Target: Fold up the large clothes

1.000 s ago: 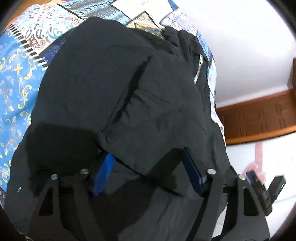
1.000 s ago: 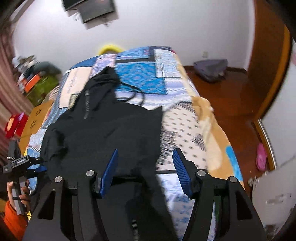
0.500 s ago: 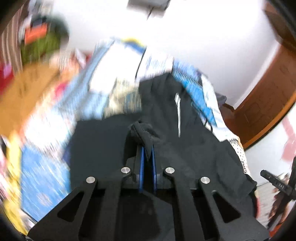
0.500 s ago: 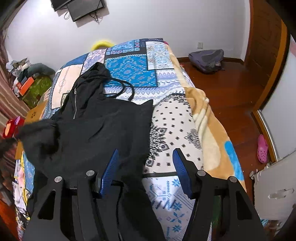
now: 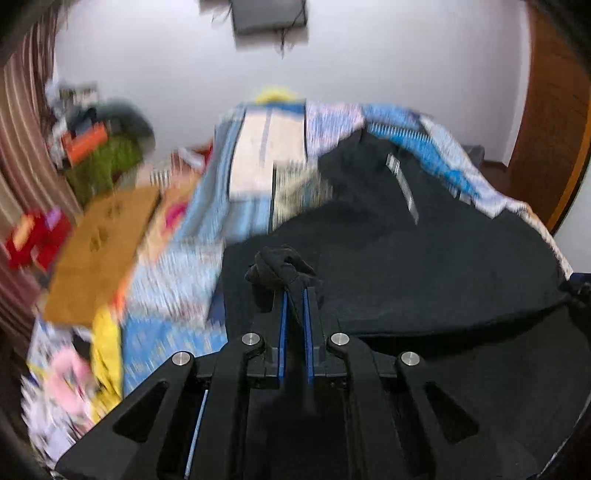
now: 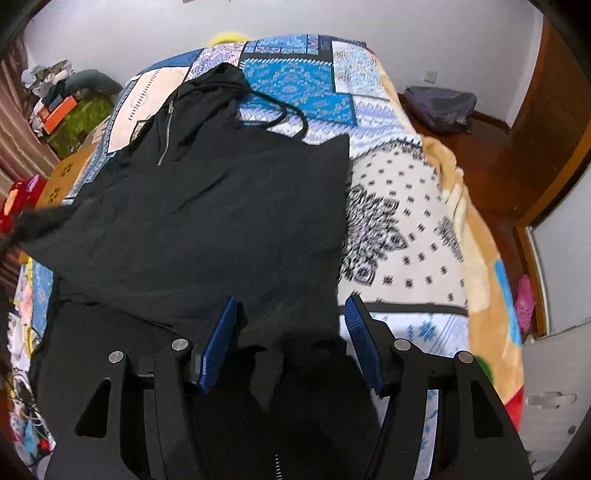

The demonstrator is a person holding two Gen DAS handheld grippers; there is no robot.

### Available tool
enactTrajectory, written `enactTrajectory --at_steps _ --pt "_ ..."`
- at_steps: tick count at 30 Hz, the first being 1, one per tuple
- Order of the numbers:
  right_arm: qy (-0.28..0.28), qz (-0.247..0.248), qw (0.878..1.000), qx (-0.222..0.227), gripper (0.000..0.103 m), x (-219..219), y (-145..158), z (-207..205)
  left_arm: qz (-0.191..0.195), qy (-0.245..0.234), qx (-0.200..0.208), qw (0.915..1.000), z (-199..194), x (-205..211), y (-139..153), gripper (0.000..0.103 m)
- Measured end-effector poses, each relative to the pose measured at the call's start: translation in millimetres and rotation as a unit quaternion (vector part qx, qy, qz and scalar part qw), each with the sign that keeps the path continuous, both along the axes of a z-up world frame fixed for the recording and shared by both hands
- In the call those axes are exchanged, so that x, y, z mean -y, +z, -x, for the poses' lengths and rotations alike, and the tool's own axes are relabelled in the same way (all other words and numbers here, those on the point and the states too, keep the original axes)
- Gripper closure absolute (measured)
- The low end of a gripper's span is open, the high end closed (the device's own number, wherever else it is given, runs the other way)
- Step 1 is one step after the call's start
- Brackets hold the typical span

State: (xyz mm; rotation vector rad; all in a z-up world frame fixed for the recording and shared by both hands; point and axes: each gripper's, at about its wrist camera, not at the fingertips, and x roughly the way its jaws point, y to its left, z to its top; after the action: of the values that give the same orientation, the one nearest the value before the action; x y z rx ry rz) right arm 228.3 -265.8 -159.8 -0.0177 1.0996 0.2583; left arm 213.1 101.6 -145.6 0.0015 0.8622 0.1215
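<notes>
White walls (image 6: pixel 129 33) are seen behind a bed covered by a patchwork blanket (image 6: pixel 399 206) of blue, white and tan panels, and a dark screen (image 5: pixel 269 14) is mounted high on the far wall. Across the blanket a black zip-up hoodie (image 6: pixel 207 206) is spread, its hood pointed toward the far end of the bed, its silver zipper (image 6: pixel 165 133) run down the chest, and a black drawstring (image 6: pixel 291 114) is looped out onto a blue panel. One fold of the garment is laid over the body, with a straight edge ended in a corner near the white dotted panel.

In the left wrist view, much blurred, the left gripper (image 5: pixel 294 295) is shown with its blue pads pressed together on a bunched wad of the hoodie's black cloth (image 5: pixel 277 266), which is lifted clear of the rest of the garment below it.

In the right wrist view the right gripper (image 6: pixel 290 325) is held over the near edge of the hoodie, its blue-padded fingers (image 6: pixel 221 332) kept well apart, with black fabric seen between and beneath them but nothing pinched. A purple-grey bag (image 6: pixel 439 107) is left on the wooden floor (image 6: pixel 491 162) beyond the bed, and cluttered boxes (image 6: pixel 74 114) are stacked at the left.
</notes>
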Motion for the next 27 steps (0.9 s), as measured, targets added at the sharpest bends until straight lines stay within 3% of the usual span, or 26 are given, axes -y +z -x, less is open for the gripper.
enactTrajectory --at_steps 5,10,12,14,15,20,27 --pt "-0.006 -0.002 1.000 -0.003 0.045 -0.5 -1.3 1.9 0.058 0.015 -0.069 0.9958 10.6 -17.3 -51.4 0.089" --pt "-0.006 0.005 1.000 -0.001 0.043 -5.8 0.2 2.1 0.102 0.020 -0.106 0.9889 18.7 -22.4 -79.2 0.082" --pt "-0.005 0.006 1.000 -0.005 0.043 -6.5 1.3 1.0 0.089 0.020 -0.112 0.9895 20.7 -21.8 -78.4 0.068" --pt "-0.003 0.003 1.000 -0.007 0.043 -6.8 4.1 -0.5 0.066 0.023 -0.120 0.9903 21.6 -21.9 -74.2 0.055" --pt "-0.004 0.000 1.000 -0.002 0.043 -6.4 7.2 -1.1 0.055 0.025 -0.120 0.9909 22.4 -22.1 -69.2 0.053" --pt "-0.002 -0.001 1.000 0.029 0.043 -9.7 27.8 -7.0 0.016 0.022 -0.089 0.9956 17.1 -23.3 -33.9 0.052" --pt "0.018 -0.024 0.995 0.091 0.043 -25.1 73.5 -28.8 0.011 -0.014 -0.014 0.9997 -21.5 -6.1 35.6 0.044"
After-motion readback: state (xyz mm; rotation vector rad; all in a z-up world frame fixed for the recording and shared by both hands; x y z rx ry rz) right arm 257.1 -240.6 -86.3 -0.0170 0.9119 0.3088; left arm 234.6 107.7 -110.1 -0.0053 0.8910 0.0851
